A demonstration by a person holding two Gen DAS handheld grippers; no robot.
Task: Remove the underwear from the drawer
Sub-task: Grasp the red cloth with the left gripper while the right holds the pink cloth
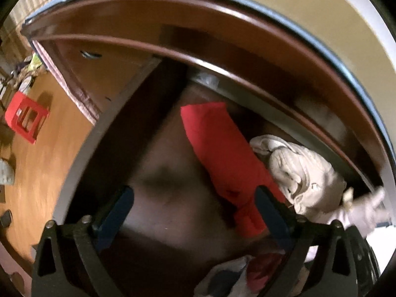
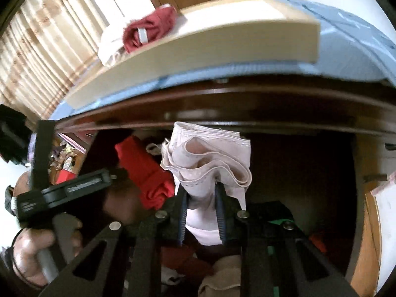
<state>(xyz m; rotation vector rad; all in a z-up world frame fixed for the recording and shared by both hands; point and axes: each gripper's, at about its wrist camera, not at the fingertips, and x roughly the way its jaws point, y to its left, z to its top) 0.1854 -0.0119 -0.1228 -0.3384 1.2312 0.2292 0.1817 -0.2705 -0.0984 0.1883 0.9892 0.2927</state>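
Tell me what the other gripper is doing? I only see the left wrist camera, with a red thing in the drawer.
Observer: The right gripper is shut on folded pale underwear, held up over the drawer.
Operator: Is anything out of the drawer?
Observer: Yes, a dark red garment lies on the cream board up top.
Operator: All alone?
Observer: No, it rests against a white cloth.
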